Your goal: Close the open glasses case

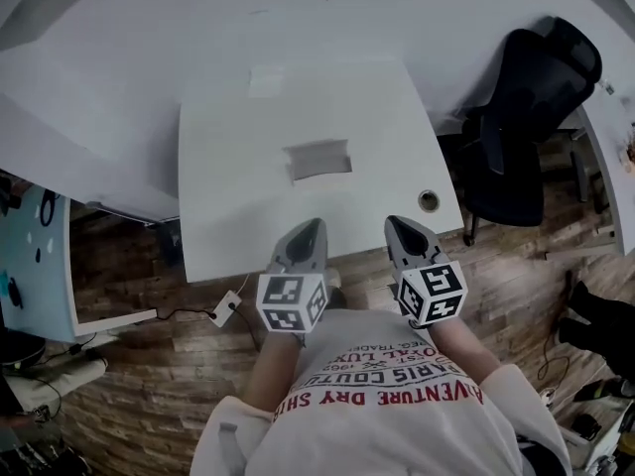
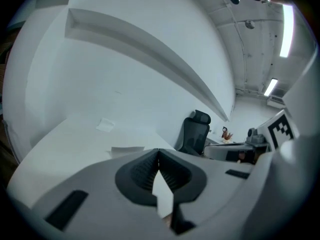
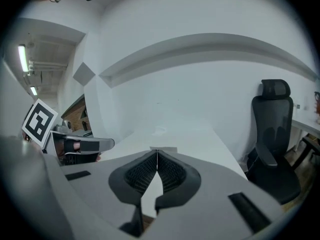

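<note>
Both tools are hanging side by side over the near edge of the smooth white table [image 1: 223, 206] in the head view. The left gripper [image 1: 311, 228] and the right gripper [image 1: 396, 223] are pointing their tapered grey noses up the tabletop, and each is carrying a cube of black-and-white square markers. The glasses case [image 1: 317, 159], a flat grey rectangle, is lying near the table's middle, well ahead of both tips and touched by neither. Whether its lid is up cannot be told from here. A black office chair [image 1: 526, 117] is standing to the right on wood-plank floor [image 1: 169, 365].

In the left gripper view, the left gripper [image 2: 158, 152] is pressing its dark ribbed pads [image 2: 142, 171] together at the tips, with nothing between them. The glasses case [image 2: 127, 149] is showing as a low pale slab just beyond them.

In the right gripper view, the right gripper [image 3: 157, 151] is likewise holding its ribbed pads [image 3: 142, 171] tip to tip, pinching nothing. The glasses case [image 3: 164, 149] is sitting straight ahead on the matte tabletop.
</note>
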